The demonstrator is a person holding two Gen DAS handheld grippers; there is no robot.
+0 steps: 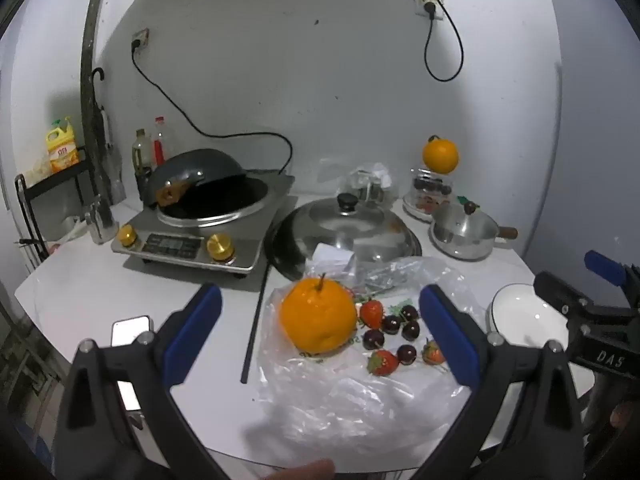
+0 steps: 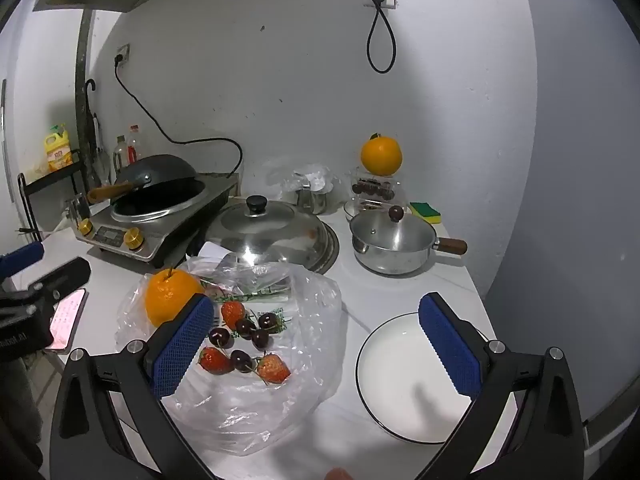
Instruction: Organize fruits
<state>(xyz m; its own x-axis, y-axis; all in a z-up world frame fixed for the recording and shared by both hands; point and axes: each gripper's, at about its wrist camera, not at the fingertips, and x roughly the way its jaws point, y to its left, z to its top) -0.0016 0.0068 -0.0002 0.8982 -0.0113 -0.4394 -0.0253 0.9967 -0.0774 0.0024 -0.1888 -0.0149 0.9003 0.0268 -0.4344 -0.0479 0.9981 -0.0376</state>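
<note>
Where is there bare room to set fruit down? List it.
The white plate right of the plastic bag is bare. Free counter lies between the induction cooker and phone. Crowded: the back, around the lid and saucepan.

The white tabletop [image 2: 400, 292] holds a plastic bag [image 2: 280, 400] at 6 o'clock, a white plate [image 2: 404, 384] at 4, a stove [image 2: 152, 236] at 10.

In the right wrist view, the left finger of the right gripper [image 2: 316, 344] covers the lower right portion of the orange [image 2: 170, 294], and the left gripper [image 2: 24, 272] is cut off by the left edge. In the left wrist view, the phone [image 1: 130, 330] is partly hidden behind the left gripper's [image 1: 320, 338] finger. The display text on the induction cooker [image 1: 172, 245] is too small to read.
</note>
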